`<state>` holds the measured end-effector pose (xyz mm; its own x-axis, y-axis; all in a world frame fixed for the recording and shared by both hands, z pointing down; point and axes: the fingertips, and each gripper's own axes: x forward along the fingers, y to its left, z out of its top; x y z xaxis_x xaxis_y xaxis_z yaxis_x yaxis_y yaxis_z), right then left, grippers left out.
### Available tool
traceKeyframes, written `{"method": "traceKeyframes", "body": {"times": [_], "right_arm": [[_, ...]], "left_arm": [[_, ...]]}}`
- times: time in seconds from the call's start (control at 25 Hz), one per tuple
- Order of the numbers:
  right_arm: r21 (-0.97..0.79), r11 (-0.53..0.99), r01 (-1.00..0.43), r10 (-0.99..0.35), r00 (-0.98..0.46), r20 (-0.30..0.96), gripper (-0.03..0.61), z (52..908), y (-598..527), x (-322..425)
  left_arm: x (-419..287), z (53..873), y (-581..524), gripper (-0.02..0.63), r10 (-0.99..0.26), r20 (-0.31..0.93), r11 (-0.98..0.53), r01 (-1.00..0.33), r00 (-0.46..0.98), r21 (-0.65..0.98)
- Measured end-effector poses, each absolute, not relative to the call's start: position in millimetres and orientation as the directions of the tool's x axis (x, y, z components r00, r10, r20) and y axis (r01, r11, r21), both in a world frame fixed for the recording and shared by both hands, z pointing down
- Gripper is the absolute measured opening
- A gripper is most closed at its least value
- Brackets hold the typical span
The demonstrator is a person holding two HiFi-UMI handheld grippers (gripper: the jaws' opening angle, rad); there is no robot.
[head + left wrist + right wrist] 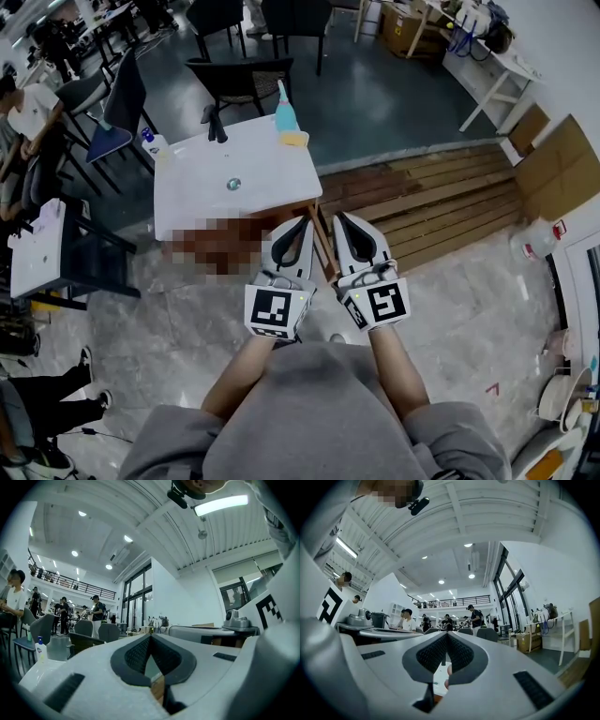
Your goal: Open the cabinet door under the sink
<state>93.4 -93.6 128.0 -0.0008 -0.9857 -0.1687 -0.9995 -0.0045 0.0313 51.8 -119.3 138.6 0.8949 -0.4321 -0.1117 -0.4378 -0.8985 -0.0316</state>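
Pale tiled flooring surrounds a white sink top [202, 202], and the brown cabinet [281, 217] beneath it shows just past the tips of both tools. Left gripper [302, 225] and right gripper [342, 223] are held side by side, each with jaws pressed together on nothing.

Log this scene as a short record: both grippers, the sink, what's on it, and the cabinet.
Left gripper: shut, empty
Right gripper: shut, empty
Sink: white top, dark faucet at far edge
On sink: blue bottle, yellow sponge
Cabinet: brown, under the sink, untouched; door state unclear
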Motion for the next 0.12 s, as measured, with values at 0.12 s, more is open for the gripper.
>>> {"method": "traceKeyframes", "body": {"times": [0.12], "right_arm": [[0.03, 0.0, -1.0, -0.986, -0.005, -0.168, 0.008, 128.6, -96.2, 93.2]], "left_arm": [[53.5, 139.7, -121.4, 0.008, -0.431, -0.106, -0.899, -0.436, 0.896, -0.035]]}}
